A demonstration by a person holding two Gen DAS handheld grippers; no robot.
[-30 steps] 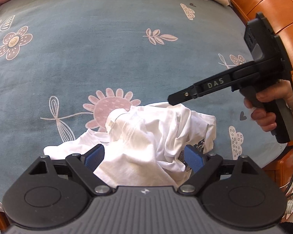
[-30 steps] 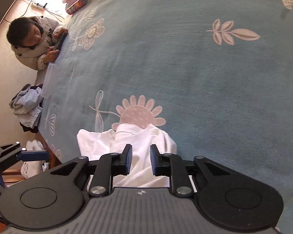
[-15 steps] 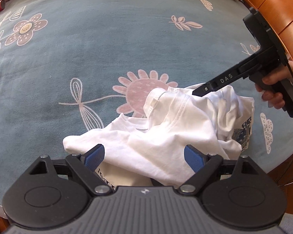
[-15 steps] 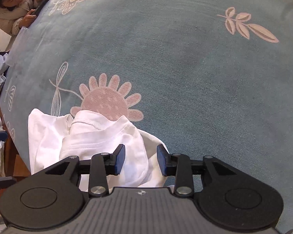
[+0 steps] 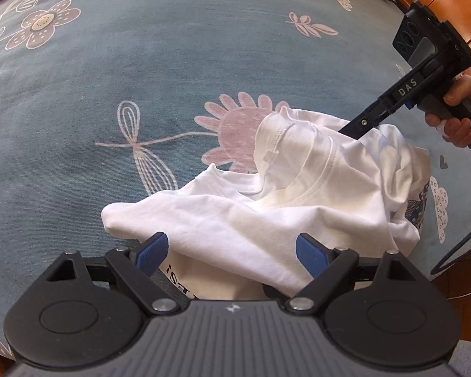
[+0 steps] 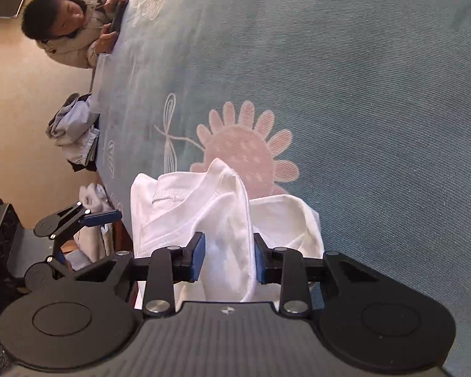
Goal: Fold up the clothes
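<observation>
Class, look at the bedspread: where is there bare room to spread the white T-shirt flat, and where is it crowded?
Free: the blue flowered bedspread beyond the pink daisy print, and its right side in the right wrist view. Crowded: the near edge, where the crumpled white T-shirt lies with the left gripper and right gripper over it.

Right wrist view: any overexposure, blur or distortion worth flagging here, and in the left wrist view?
Right wrist view: the white shirt between the open right tool is blown out, folds barely readable; strong fisheye curvature. Left wrist view: sharp, sunlit shirt bright but seams legible; bedspread bows toward the edges.
</observation>
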